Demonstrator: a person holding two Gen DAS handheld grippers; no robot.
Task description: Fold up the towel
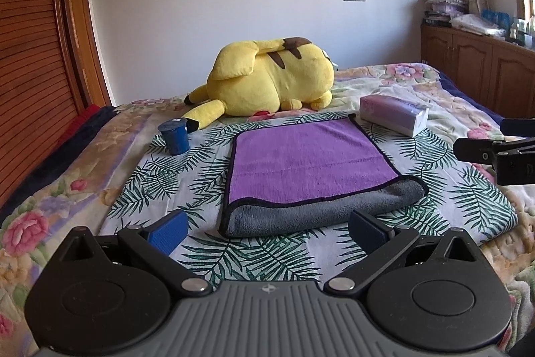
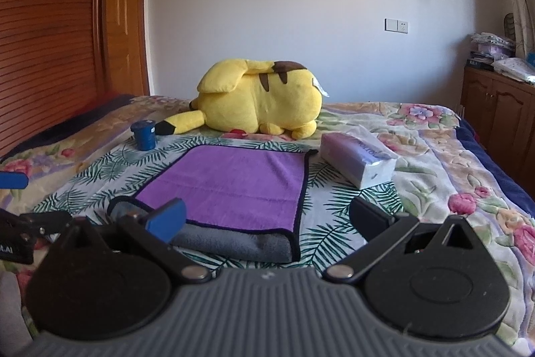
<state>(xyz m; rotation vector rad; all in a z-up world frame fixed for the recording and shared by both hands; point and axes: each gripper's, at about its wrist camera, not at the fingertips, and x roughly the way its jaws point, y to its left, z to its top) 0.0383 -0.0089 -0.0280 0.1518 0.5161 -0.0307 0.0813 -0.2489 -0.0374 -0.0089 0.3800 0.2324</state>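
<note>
A purple towel [image 1: 307,161] with a grey underside and dark trim lies folded once on the leaf-print cloth, its grey fold facing me. It also shows in the right wrist view [image 2: 234,186]. My left gripper [image 1: 267,231] is open and empty, just short of the fold's near edge. My right gripper [image 2: 267,219] is open and empty, its left finger in front of the towel's near left corner. The right gripper's fingers [image 1: 481,153] show at the right edge of the left wrist view.
A yellow plush toy [image 1: 271,79] lies behind the towel. A blue cup [image 1: 175,136] stands at its far left, a tissue pack [image 1: 394,114] at its far right. A floral bedspread [image 1: 50,216] surrounds the cloth. Wooden cabinets [image 1: 481,66] stand at right.
</note>
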